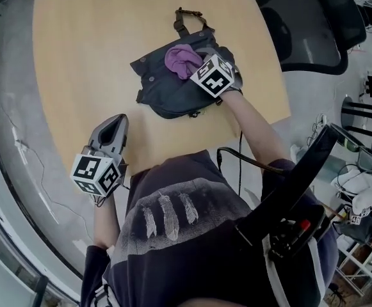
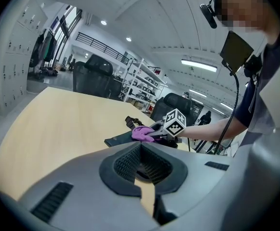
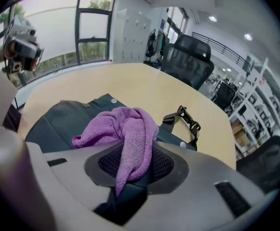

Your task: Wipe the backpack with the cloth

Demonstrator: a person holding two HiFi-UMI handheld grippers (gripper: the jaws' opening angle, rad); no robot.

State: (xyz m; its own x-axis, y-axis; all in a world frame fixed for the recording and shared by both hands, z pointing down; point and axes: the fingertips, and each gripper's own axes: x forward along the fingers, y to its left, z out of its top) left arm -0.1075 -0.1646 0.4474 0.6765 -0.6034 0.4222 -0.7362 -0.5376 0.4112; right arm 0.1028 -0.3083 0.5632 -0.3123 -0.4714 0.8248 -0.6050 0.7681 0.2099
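Observation:
A dark grey backpack (image 1: 166, 85) lies flat on the round wooden table (image 1: 96, 56), its strap and buckle (image 1: 189, 19) pointing away from me. My right gripper (image 1: 202, 66) is shut on a purple cloth (image 1: 182, 59) and rests it on the backpack's upper right part. In the right gripper view the cloth (image 3: 125, 134) hangs bunched between the jaws over the backpack (image 3: 58, 124). My left gripper (image 1: 112, 130) sits shut and empty at the table's near edge, well left of the backpack. The left gripper view shows the backpack (image 2: 123, 137) and cloth (image 2: 142, 133) further off.
A black office chair (image 1: 314, 24) stands off the table's far right side. Cables and white equipment (image 1: 365, 197) clutter the floor to the right. More chairs (image 2: 94, 78) and shelving stand behind the table. The table's left half is bare wood.

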